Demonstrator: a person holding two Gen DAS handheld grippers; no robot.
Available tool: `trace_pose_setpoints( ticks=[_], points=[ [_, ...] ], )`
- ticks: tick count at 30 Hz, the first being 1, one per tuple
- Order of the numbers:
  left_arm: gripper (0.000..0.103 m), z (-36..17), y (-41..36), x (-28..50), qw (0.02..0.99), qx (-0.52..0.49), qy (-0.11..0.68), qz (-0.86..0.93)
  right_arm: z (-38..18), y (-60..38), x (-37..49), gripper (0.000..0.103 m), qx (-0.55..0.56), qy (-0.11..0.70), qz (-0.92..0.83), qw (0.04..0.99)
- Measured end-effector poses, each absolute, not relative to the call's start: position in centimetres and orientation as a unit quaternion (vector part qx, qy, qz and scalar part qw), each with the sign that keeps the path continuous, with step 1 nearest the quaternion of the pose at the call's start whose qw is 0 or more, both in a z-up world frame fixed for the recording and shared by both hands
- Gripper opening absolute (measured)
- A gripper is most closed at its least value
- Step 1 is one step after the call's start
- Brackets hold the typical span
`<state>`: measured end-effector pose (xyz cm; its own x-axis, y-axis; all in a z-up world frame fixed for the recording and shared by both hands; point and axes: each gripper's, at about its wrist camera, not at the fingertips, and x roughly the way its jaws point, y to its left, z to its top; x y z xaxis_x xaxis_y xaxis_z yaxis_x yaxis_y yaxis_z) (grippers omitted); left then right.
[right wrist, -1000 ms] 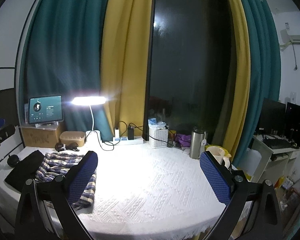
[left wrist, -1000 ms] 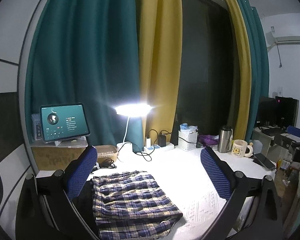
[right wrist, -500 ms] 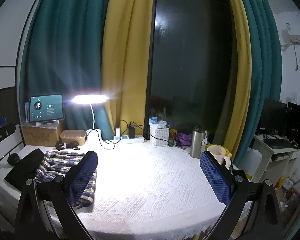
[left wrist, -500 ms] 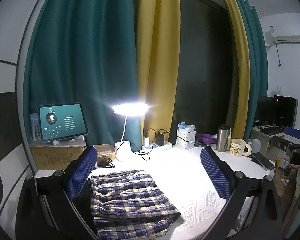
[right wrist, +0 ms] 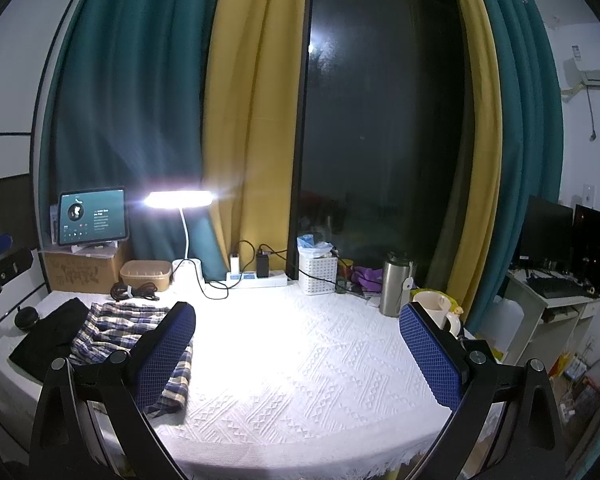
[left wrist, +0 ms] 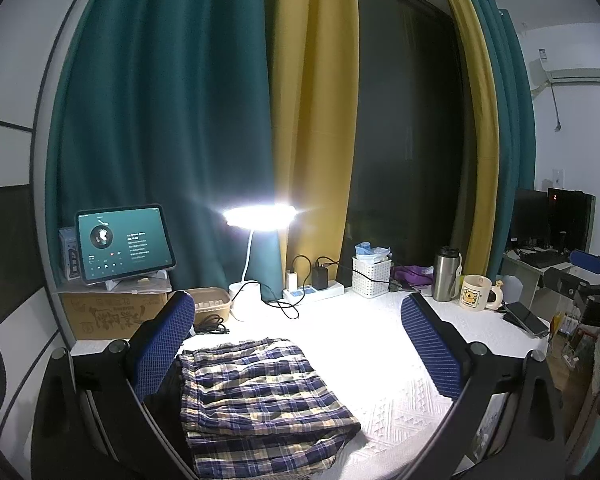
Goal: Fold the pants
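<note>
Folded plaid pants (left wrist: 260,400) in blue, white and yellow lie in a neat stack at the table's left front. In the right wrist view the same pants (right wrist: 116,328) sit at the left, beside a black garment (right wrist: 48,340). My left gripper (left wrist: 300,344) hovers open just above the stack, holding nothing. Over the bare white tablecloth (right wrist: 300,360) to the right of the pants, my right gripper (right wrist: 296,352) is held open and empty. The right gripper (left wrist: 588,272) also shows at the right edge of the left wrist view.
Along the back stand a tablet (left wrist: 124,240) on a cardboard box (left wrist: 112,312), a lit desk lamp (left wrist: 260,216), a power strip (left wrist: 312,292), a white basket (left wrist: 371,272), a steel flask (left wrist: 446,274) and a mug (left wrist: 474,292). A phone (left wrist: 526,318) lies at the right edge.
Both grippers have drifted slightly; the view shifts a little. The pants stay folded and still, and both grippers remain open.
</note>
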<state>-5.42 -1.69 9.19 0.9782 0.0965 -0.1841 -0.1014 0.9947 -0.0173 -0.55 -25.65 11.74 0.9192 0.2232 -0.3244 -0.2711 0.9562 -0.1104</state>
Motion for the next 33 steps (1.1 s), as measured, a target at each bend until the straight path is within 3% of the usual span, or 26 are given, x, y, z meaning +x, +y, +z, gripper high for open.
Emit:
trace_pose_setpoints(
  ticks=[33],
  points=[
    [0.102, 8.60, -1.45, -4.75, 0.993, -0.014, 0.109, 0.041, 11.22, -25.77, -0.44, 0.102, -0.074, 0.166, 0.121, 0.976]
  ],
)
